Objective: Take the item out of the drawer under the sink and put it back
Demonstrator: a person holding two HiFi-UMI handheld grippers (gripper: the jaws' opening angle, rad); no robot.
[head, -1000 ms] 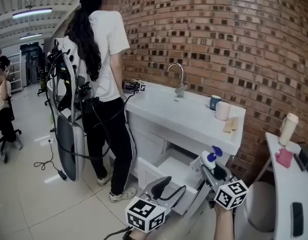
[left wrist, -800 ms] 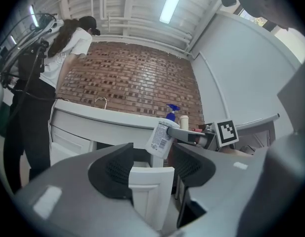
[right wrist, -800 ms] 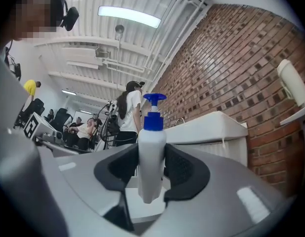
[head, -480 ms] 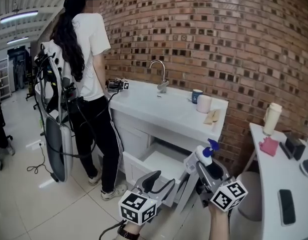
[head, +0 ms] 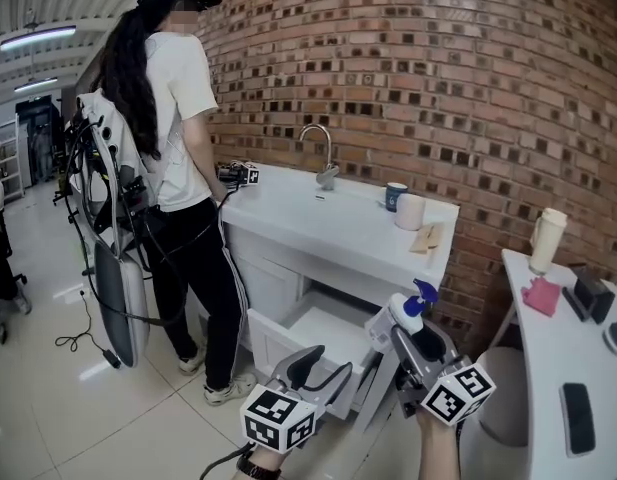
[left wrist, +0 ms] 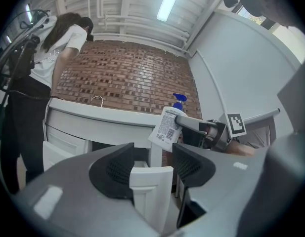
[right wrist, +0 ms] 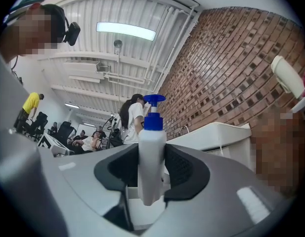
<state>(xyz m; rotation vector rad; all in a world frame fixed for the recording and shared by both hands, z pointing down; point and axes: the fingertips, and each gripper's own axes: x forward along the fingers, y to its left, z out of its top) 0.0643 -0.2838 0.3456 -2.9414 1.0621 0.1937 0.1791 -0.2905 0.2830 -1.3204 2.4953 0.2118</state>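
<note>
A white pump bottle (head: 396, 318) with a blue top hangs above the open drawer (head: 280, 340) under the sink counter (head: 338, 226). My right gripper (head: 400, 332) is shut on the bottle's body. In the right gripper view the bottle (right wrist: 152, 152) stands upright between the pads of that gripper (right wrist: 152, 171). My left gripper (head: 323, 366) sits at the top edge of the drawer front. In the left gripper view the white drawer front (left wrist: 150, 191) fills the gap between the jaws of this gripper (left wrist: 151, 167), and the bottle (left wrist: 167, 128) shows beyond, tilted.
A person (head: 173, 168) stands at the left end of the counter beside a rig with cables (head: 108, 258). A faucet (head: 323, 156), a blue cup (head: 395, 195) and a white cup (head: 413, 211) are on the counter. A table (head: 548, 368) with a phone (head: 576, 405) is at the right.
The head view has swung, so the counter and person sit further left in the picture. Both grippers keep their holds, and the bottle stays above the drawer.
</note>
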